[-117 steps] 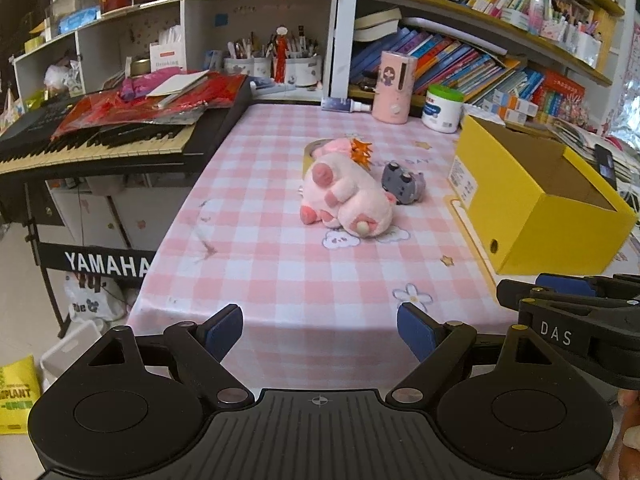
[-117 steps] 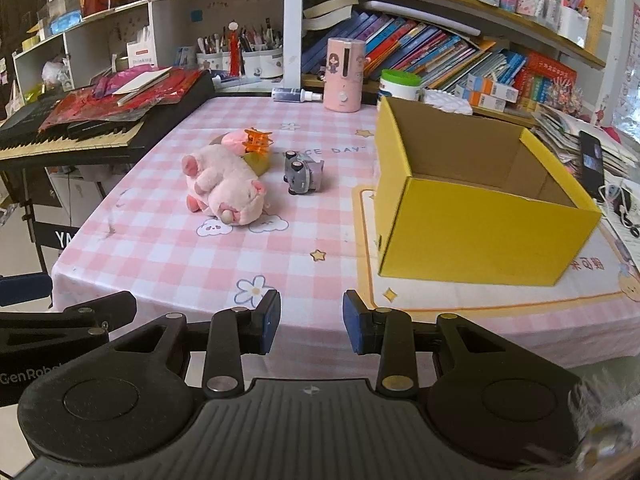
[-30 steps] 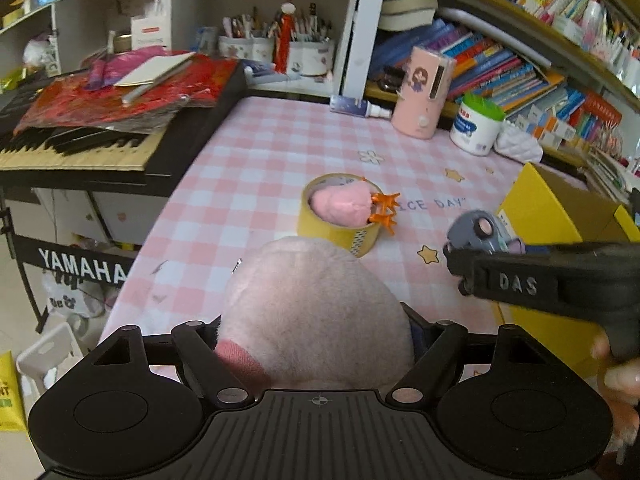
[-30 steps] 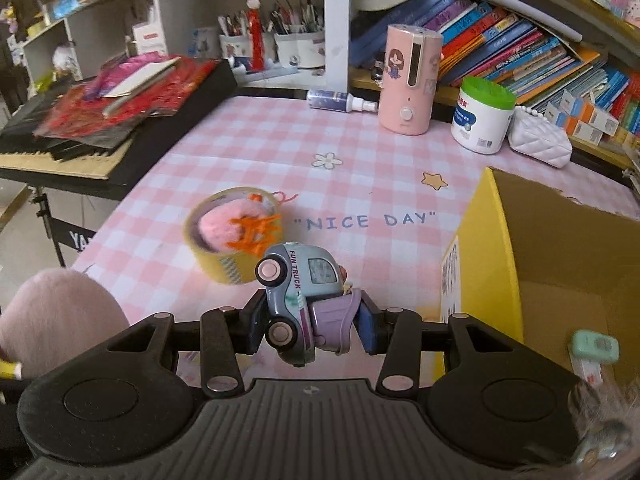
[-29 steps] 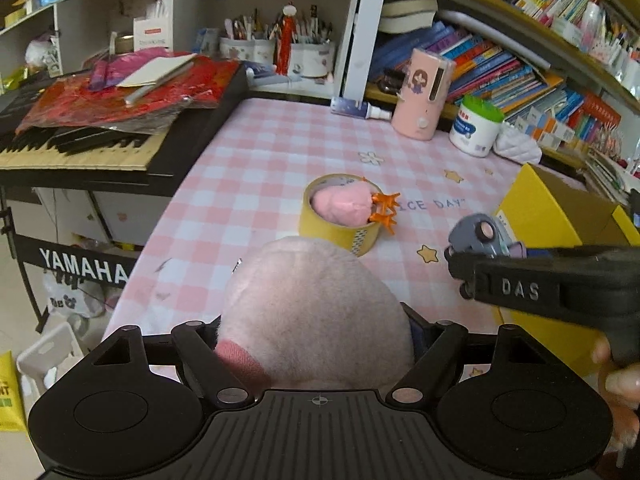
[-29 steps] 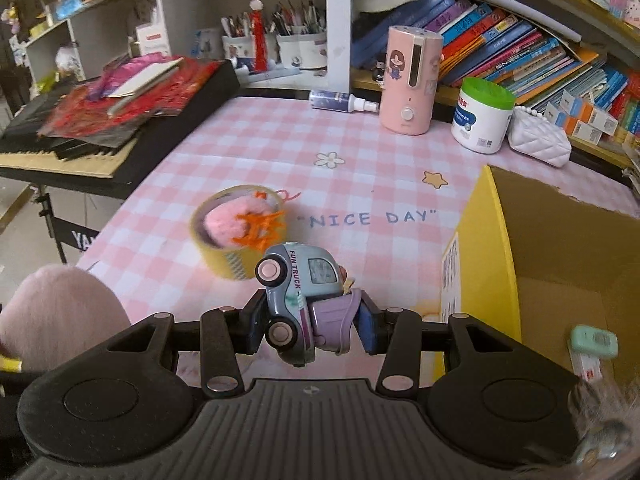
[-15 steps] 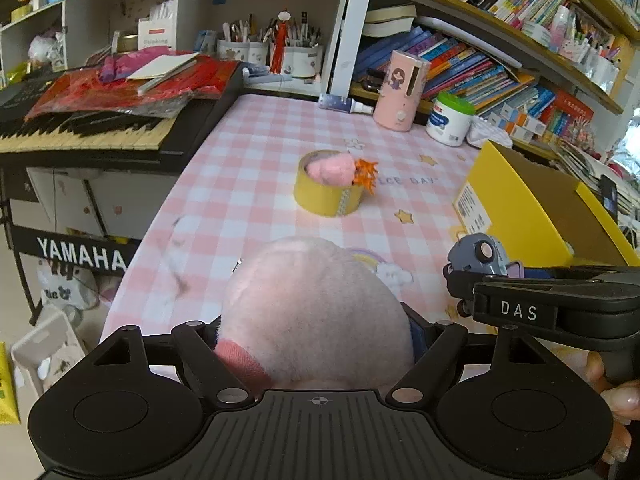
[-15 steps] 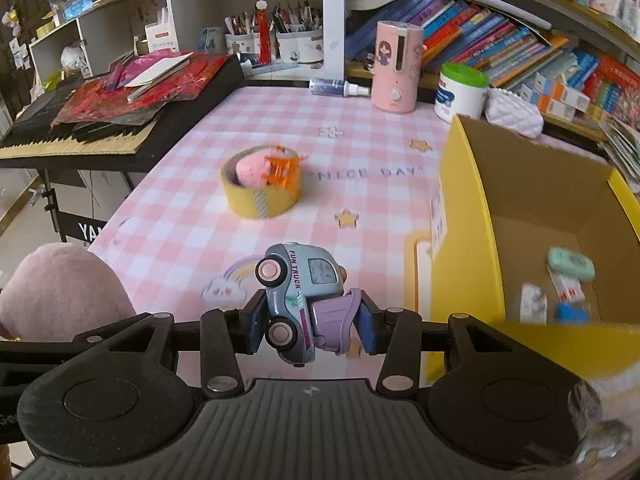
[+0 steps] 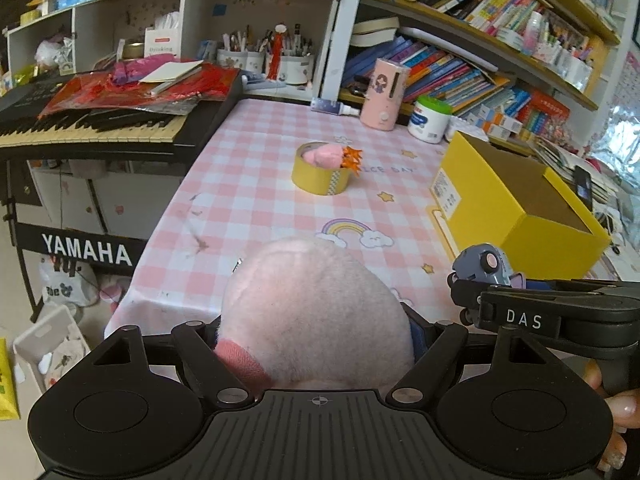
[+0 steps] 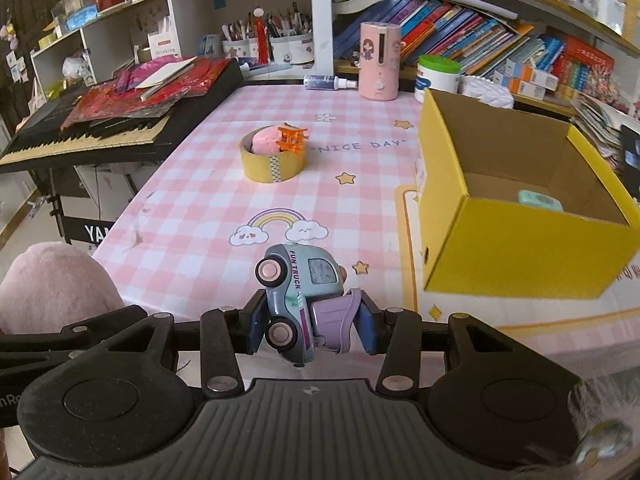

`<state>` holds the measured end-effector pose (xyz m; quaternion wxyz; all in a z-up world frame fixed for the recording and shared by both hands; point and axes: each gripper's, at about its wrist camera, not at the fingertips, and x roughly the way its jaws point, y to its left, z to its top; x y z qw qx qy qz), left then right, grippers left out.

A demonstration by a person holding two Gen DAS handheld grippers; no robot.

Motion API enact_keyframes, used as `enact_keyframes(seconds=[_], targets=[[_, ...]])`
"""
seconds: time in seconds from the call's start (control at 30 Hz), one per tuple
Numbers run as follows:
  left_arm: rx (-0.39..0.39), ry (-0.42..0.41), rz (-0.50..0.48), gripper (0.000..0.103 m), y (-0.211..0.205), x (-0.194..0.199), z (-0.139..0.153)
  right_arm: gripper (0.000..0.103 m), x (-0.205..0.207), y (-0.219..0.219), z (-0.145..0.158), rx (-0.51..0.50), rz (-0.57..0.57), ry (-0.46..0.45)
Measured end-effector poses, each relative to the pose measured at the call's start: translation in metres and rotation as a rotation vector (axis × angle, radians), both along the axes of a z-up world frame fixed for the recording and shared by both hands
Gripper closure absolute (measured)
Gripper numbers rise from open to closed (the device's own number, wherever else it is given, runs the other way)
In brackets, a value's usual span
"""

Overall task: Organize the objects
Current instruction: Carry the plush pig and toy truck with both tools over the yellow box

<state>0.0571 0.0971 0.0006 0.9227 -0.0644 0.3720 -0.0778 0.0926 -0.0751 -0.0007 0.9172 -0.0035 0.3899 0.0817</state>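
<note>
Cluttered study corner: bookshelves behind, a pink checked tabletop [image 9: 260,184] in front, a keyboard [image 9: 92,124] butting against its left edge.

Left wrist view. Left tool [image 9: 316,332] is clamped on a pink plush toy [image 9: 316,312]; the toy fills the gap between the jaws and bulges above them, hiding the pads. It is held off the tabletop, near the front edge. Farther back sits a yellow tape roll [image 9: 322,172] with a small pink toy [image 9: 324,155] with orange feet tucked into its hole. A yellow box [image 9: 516,216] stands open at right. Right tool [image 9: 492,280] enters from the right edge, gripping a toy truck [image 9: 482,262]; fingers [image 9: 624,404] of a hand show at lower right. Pink dispenser [image 9: 386,94] and white jar [image 9: 430,120] stand at the back edge.

Right wrist view. Right tool [image 10: 310,320] has its jaws drawn narrow on the toy truck [image 10: 300,296], blue pads pressing both sides; the truck is tipped nose-up, lettered "FUN TRUCK", and carried clear of the surface. Yellow box [image 10: 520,240] lies just ahead to the right, open top, with a small green item [image 10: 538,200] on its floor. Tape roll [image 10: 274,162] with the pink toy [image 10: 266,140] sits mid-tabletop, well apart from the box. Plush toy [image 10: 56,284] shows at far left, above the arm of the left tool. Rainbow and cloud print lies between truck and roll.
</note>
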Motion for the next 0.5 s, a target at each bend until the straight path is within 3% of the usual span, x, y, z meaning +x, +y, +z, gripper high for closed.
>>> enact_keyframes(seconds=[0.5], targets=[[0.014,-0.001,-0.164,0.024,-0.041,-0.032,-0.002,0.061,-0.068,-0.039,-0.001,0.018,-0.137,-0.009]])
